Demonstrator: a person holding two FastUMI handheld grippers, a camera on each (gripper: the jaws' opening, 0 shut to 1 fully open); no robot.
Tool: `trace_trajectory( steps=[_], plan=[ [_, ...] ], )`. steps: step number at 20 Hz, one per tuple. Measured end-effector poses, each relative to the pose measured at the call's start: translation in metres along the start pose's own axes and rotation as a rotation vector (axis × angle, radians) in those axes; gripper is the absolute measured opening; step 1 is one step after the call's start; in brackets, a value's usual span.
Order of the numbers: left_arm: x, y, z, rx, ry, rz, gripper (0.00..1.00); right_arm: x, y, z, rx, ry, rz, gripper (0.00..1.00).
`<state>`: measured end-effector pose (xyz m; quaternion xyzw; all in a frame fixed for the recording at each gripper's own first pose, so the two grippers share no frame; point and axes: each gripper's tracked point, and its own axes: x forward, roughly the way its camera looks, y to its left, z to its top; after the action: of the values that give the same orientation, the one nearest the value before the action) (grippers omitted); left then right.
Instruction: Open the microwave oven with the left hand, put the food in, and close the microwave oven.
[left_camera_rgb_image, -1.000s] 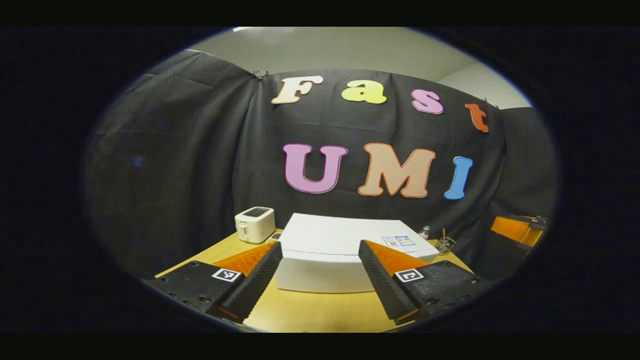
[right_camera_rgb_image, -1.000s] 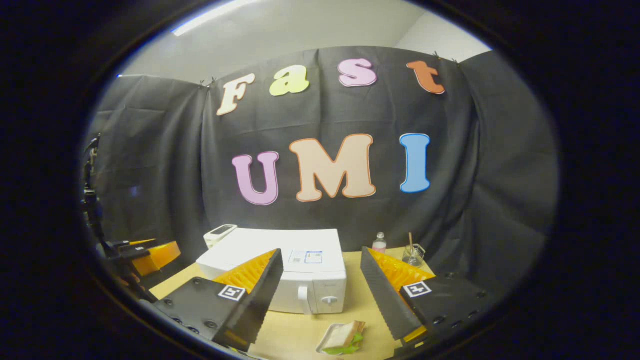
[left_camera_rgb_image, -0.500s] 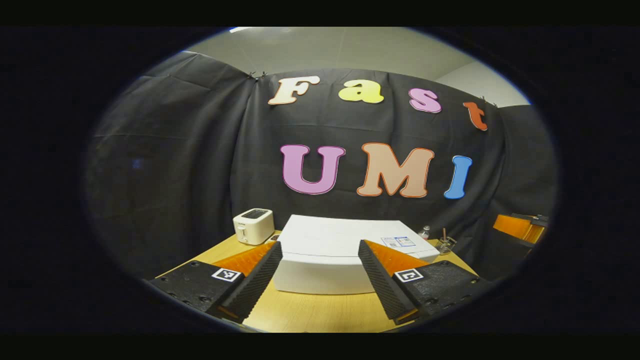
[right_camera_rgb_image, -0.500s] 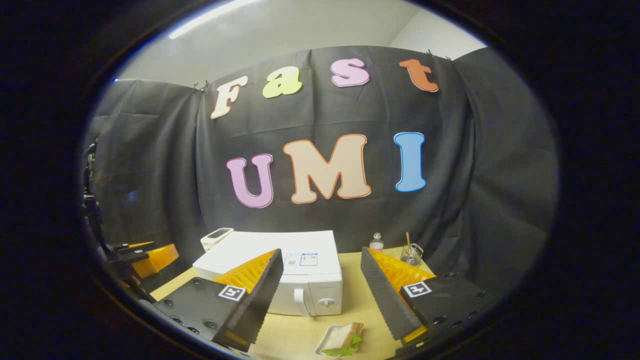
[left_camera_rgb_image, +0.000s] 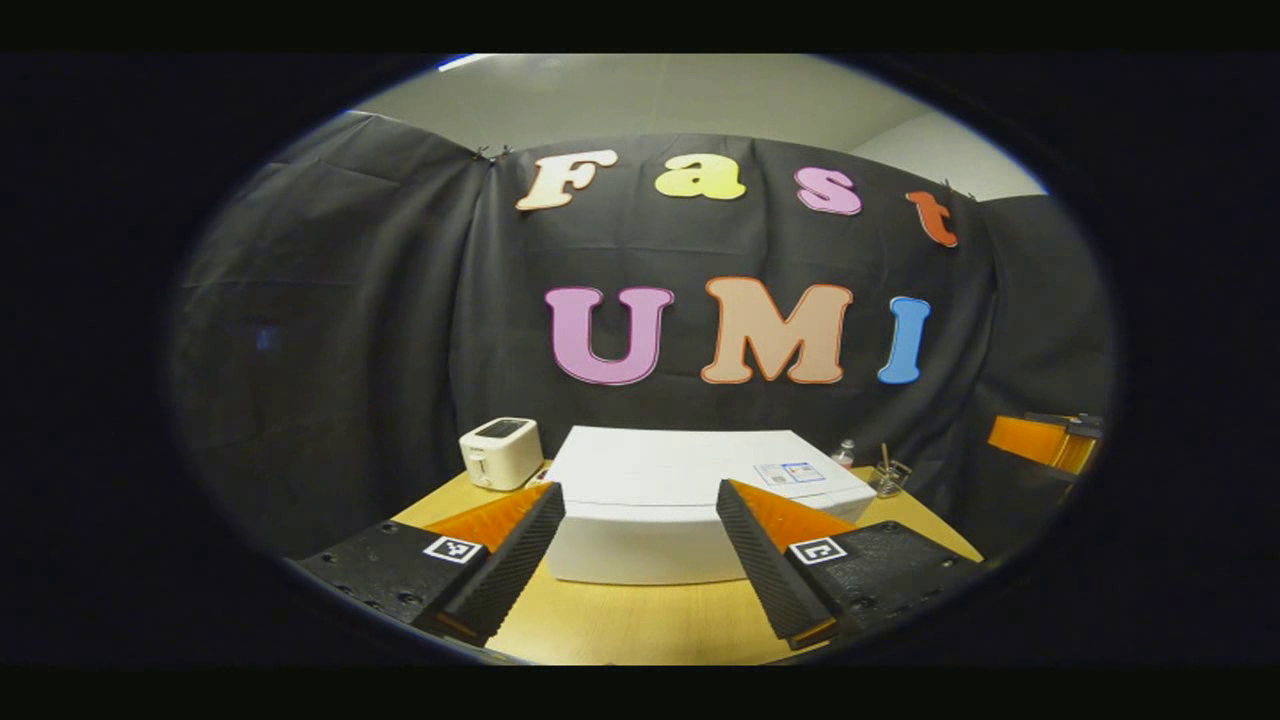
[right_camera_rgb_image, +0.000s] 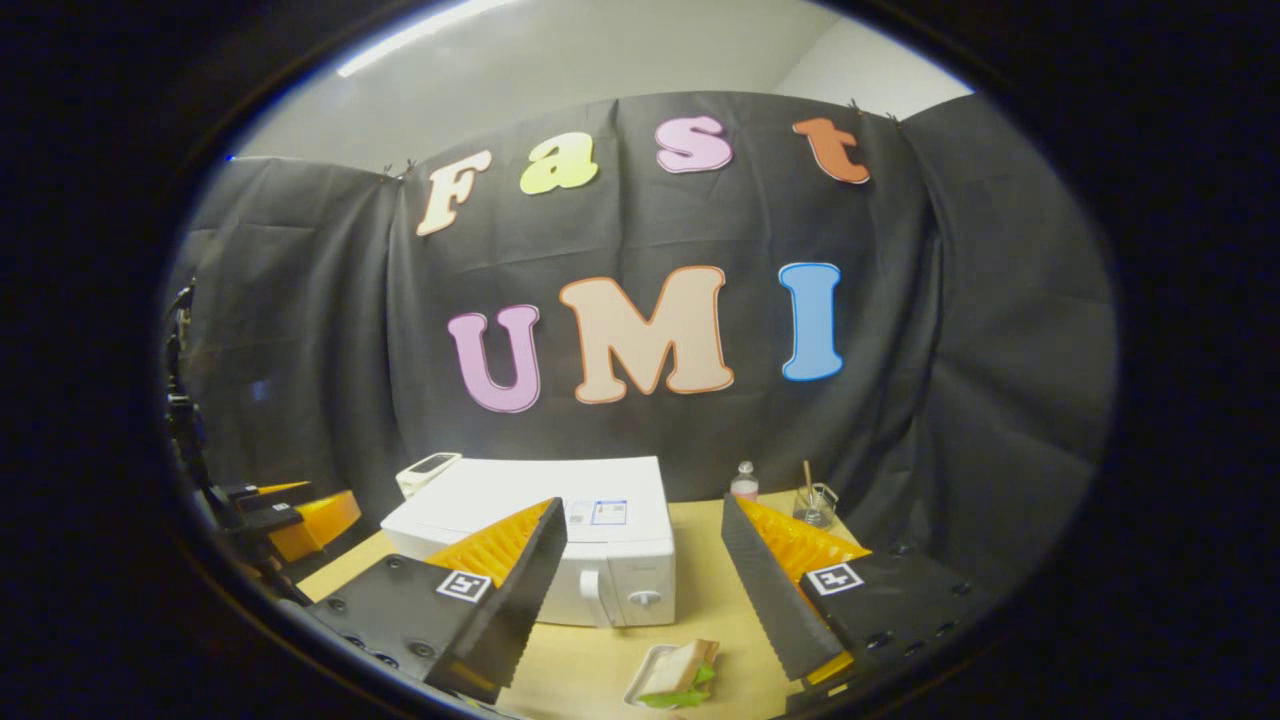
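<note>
Right gripper view has sandwich (right_camera_rgb_image: 680, 674) on plate (right_camera_rgb_image: 640, 683) before microwave (right_camera_rgb_image: 560, 520), door closed; left gripper view adds toaster (left_camera_rgb_image: 500, 452); left gripper (left_camera_rgb_image: 640, 565) and right gripper (right_camera_rgb_image: 645, 590) both spread, empty; framing barely shifted since earlier.

In the left gripper view the left hand-held gripper (left_camera_rgb_image: 640, 560) hangs above the wooden table (left_camera_rgb_image: 640, 625) with its two fingers spread wide apart and nothing between them. Straight ahead at twelve o'clock sits the white microwave oven (left_camera_rgb_image: 690, 500), its door closed, a small sticker (left_camera_rgb_image: 790, 473) on its top toward the right. At about ten o'clock from the oven, just beside its back corner, stands a white toaster (left_camera_rgb_image: 500, 452). At two o'clock, near the cloth wall, are a small bottle (left_camera_rgb_image: 847, 453) and a glass (left_camera_rgb_image: 888, 476) with a stick in it. At three o'clock, far off, an orange part of the other hand-held gripper (left_camera_rgb_image: 1040, 442) shows
</note>
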<state>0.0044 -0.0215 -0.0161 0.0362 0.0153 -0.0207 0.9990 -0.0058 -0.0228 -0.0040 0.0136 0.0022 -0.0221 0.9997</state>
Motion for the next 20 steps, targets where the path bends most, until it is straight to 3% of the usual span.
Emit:
trace_trajectory(
  steps=[7,10,11,16,17,20],
  plan=[
    [0.003,-0.027,-0.052,0.011,0.137,-0.076,0.93,-0.01,-0.017,-0.013,-0.006,0.03,-0.037,0.91],
    [0.005,-0.046,-0.075,0.01,0.199,-0.133,0.96,-0.014,-0.024,-0.023,0.015,0.044,-0.058,0.91],
    [0.007,-0.053,-0.082,0.004,0.217,-0.154,0.92,-0.015,-0.026,-0.027,0.024,0.052,-0.063,0.91],
    [0.014,-0.091,-0.118,-0.032,0.311,-0.252,1.0,-0.02,-0.046,-0.039,0.031,0.072,-0.108,0.92],
    [0.017,-0.1,-0.126,-0.038,0.331,-0.273,0.95,-0.021,-0.051,-0.039,0.031,0.073,-0.117,0.92],
    [0.029,-0.118,-0.147,-0.03,0.382,-0.309,0.96,-0.022,-0.065,-0.04,0.022,0.074,-0.142,0.92]
  ],
)
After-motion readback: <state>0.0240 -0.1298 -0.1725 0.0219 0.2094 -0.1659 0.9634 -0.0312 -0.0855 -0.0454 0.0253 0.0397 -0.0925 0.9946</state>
